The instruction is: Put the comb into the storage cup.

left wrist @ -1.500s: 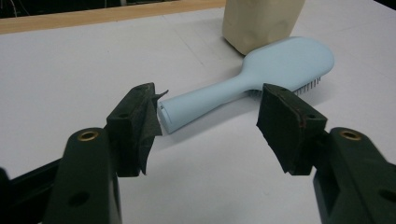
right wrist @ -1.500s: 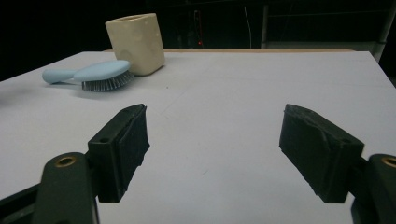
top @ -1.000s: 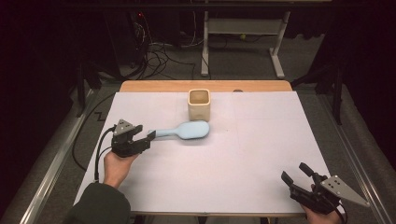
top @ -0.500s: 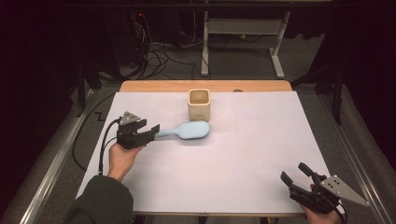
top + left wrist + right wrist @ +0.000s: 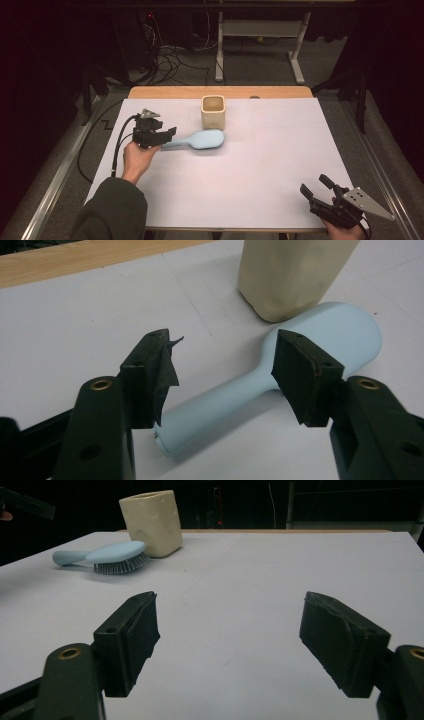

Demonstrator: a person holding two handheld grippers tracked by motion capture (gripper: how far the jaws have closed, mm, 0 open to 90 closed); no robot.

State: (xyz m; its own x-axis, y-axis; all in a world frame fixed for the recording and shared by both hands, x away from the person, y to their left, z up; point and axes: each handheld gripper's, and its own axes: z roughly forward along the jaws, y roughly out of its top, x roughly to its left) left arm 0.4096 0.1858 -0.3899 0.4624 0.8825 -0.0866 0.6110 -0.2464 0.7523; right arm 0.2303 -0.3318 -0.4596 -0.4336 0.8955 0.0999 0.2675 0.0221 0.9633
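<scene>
A light blue hairbrush (image 5: 202, 139) lies bristles down on the white table, its handle pointing left and its head beside a cream square cup (image 5: 213, 111). My left gripper (image 5: 169, 135) is at the end of the handle. In the left gripper view the left gripper (image 5: 227, 347) stands open, with the hairbrush (image 5: 320, 335) handle running between the pads and a gap on each side; the cup (image 5: 290, 275) is just behind. My right gripper (image 5: 316, 186) rests open at the front right corner with nothing in it. The right gripper (image 5: 230, 625) looks toward the brush (image 5: 112, 552) and the cup (image 5: 150, 522).
The white sheet (image 5: 280, 150) covers most of the table, with a strip of wooden edge (image 5: 220, 92) at the far side. Cables (image 5: 165, 55) and a desk frame (image 5: 260, 35) stand on the dark floor beyond. Metal rails run along both table sides.
My left hand has moved away from the person and to the right, bringing its open jaws over the brush handle. The brush, the cup and the right gripper have stayed put.
</scene>
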